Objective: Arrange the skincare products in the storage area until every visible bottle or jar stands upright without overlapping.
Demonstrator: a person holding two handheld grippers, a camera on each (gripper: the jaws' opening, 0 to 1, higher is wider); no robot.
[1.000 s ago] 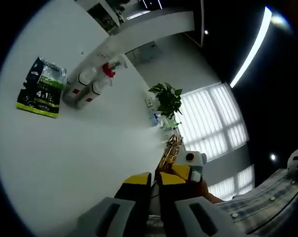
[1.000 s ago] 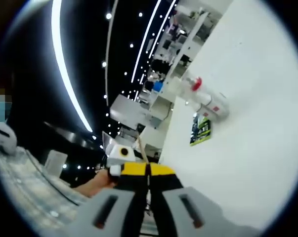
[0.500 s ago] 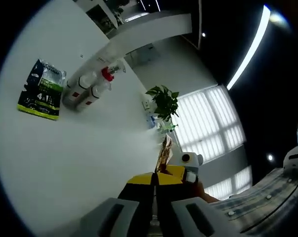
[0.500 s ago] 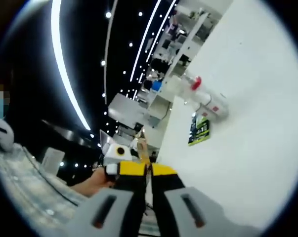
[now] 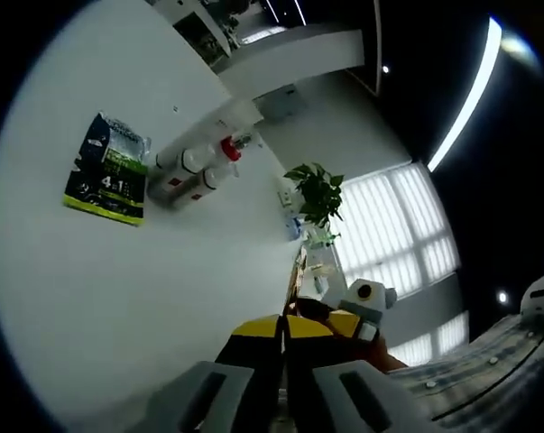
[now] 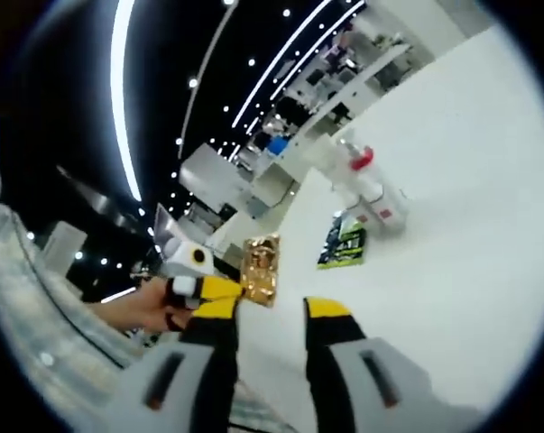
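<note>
Left gripper (image 5: pixel 282 327) up front, yellow tips pressed together. On the white table (image 5: pixel 118 289), a dark sachet (image 5: pixel 108 169) lies flat just beside two tipped-over white bottles (image 5: pixel 192 171). Potted plant (image 5: pixel 318 191) sits farther back.

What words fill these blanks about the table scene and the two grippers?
1. The right gripper has its jaws ___.
2. The left gripper is shut on a ___ packet.
3. One of the white bottles has a ___ cap.
4. The dark pouch lies beside those bottles on a ___ table.

Missing words: open; gold; red; white.
</note>
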